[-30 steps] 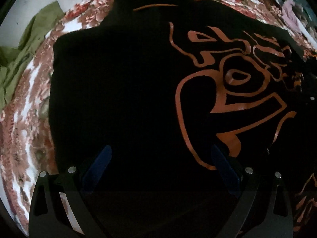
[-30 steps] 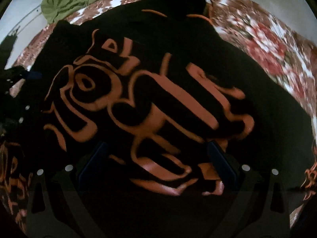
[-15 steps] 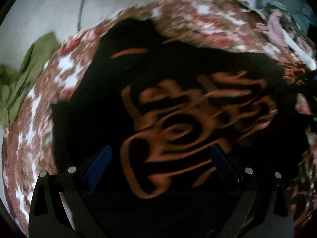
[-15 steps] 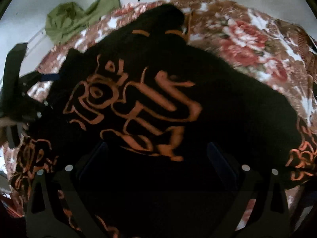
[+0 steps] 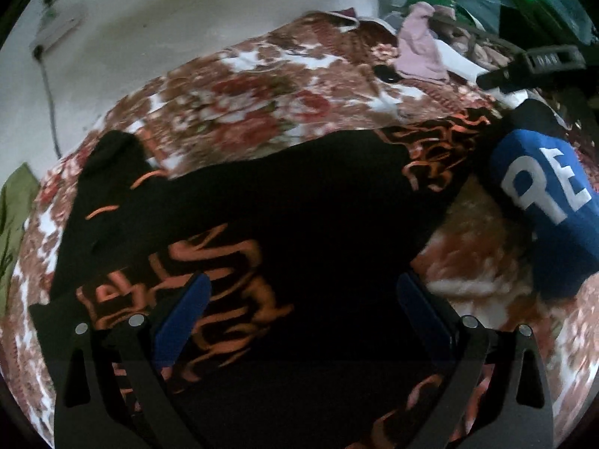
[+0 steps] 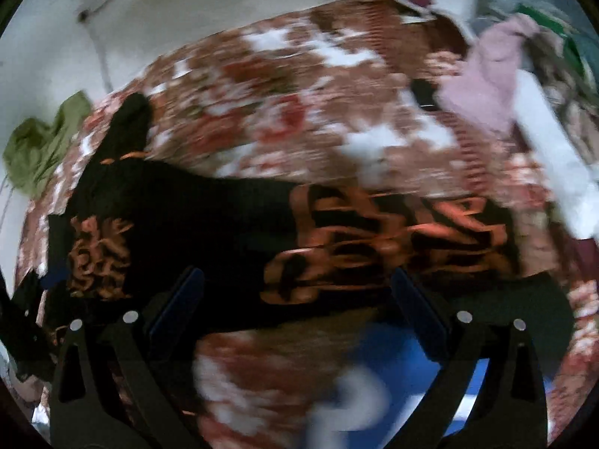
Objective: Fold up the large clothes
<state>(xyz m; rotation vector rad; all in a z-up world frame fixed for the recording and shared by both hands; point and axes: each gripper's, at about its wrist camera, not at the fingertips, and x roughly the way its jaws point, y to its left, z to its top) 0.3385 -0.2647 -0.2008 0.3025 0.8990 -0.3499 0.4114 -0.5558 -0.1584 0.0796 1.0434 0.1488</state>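
Two grippers, one in each of my hands, hang over a bed covered in a red, brown and white floral blanket, against a pale wall. Loose clothes, one pale pink, are heaped at the far right. The black garment with orange print lies spread across the blanket. My left gripper is wide open and empty above it; my right gripper, equally open and empty, is at its near edge, over blurred blue fabric with white lettering.
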